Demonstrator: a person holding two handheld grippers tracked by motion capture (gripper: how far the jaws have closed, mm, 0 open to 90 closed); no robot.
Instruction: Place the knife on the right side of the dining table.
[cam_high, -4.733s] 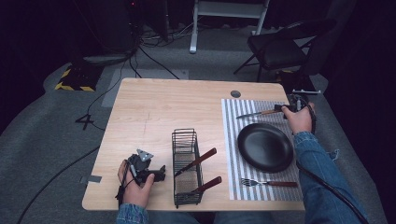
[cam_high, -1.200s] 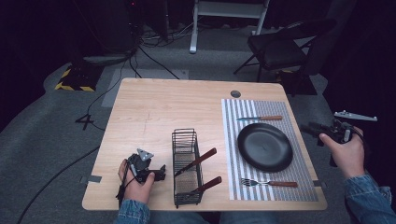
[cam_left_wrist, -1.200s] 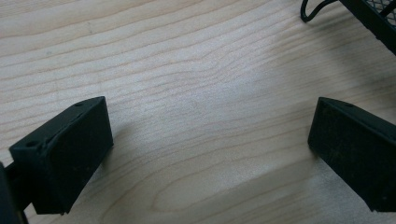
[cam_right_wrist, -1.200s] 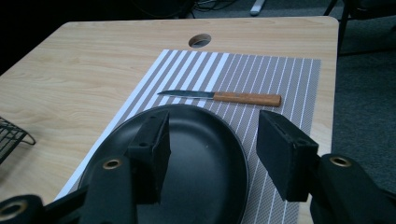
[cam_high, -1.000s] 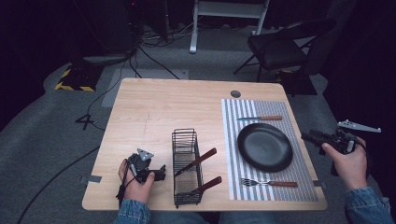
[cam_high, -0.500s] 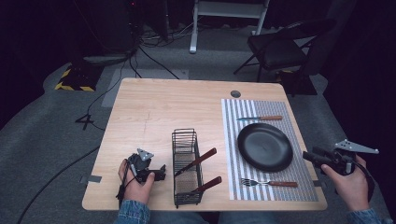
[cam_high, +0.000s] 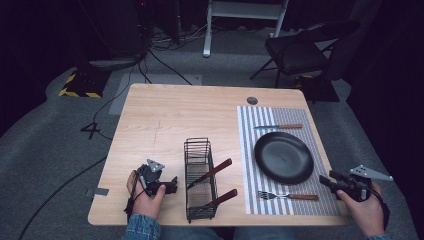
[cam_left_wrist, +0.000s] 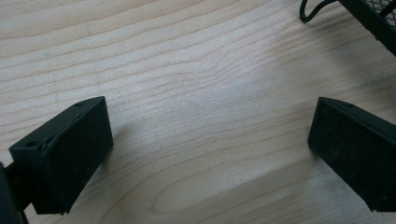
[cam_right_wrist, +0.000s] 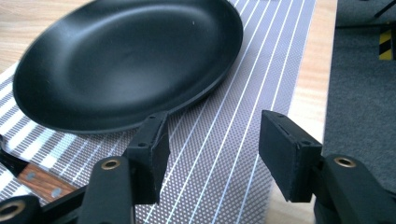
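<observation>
Fork (cam_high: 287, 196) with a wooden handle lies flat on the striped placemat (cam_high: 247, 150), just below the black plate (cam_high: 283, 157) and near the table's front edge, its tines toward the wire caddy (cam_high: 200, 177) and its handle toward the right tongs (cam_high: 332, 180). Those tongs hover off the table's right front corner, aimed at the mat; in the right gripper view their jaws stand well apart with nothing between them, the plate rim just ahead and a bit of wooden handle (cam_right_wrist: 39, 182) at the lower left.

My judgement: the fork is light and stiff, its metal neck thin and slippery, and it sits low on the mat, so the wooden handle is the place to take hold, across its width, with the jaws brought right down to the mat. The plate close beside it leaves little room on that side.

The left tongs (cam_high: 170, 184) rest on the bare wood beside the caddy, jaws wide open and empty in the left gripper view. Two more wooden-handled utensils (cam_high: 212, 172) lean out of the caddy, and a knife (cam_high: 277, 126) lies above the plate. The table (cam_high: 165, 115) is pale smooth wood; the mat looks woven and should keep things from sliding. Around it are grey carpet, cables, a chair (cam_high: 300, 50) and a dark room
</observation>
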